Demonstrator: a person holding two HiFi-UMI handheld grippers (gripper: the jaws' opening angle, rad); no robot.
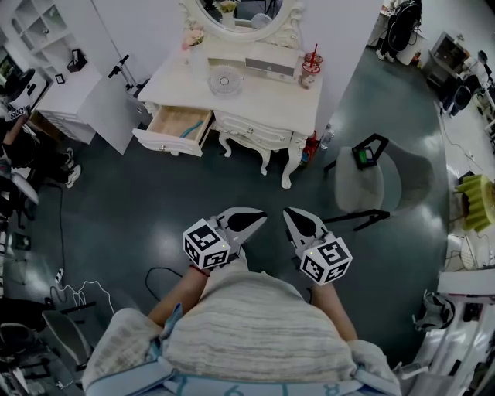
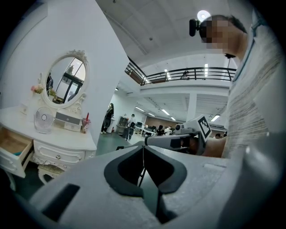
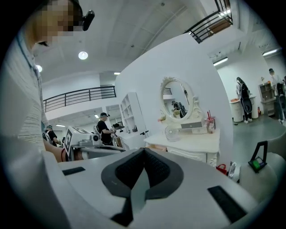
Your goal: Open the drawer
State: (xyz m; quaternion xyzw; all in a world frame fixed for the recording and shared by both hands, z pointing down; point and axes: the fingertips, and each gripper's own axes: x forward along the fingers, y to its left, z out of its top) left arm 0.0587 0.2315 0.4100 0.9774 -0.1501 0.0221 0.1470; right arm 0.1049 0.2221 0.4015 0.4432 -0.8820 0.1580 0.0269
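A white dressing table stands against the far wall, and its left drawer is pulled out, showing a wooden inside with something teal in it. The same drawer appears at the lower left of the left gripper view. Both grippers are held close to the person's body, far from the table and over the dark floor. My left gripper is shut with nothing in it. Beside it, my right gripper also has its jaws together and holds nothing. In the right gripper view the table lies ahead to the right.
On the tabletop are a small round fan, a cup with a straw and an oval mirror. A grey chair stands to the table's right and a white cabinet to its left. A black cable lies on the floor.
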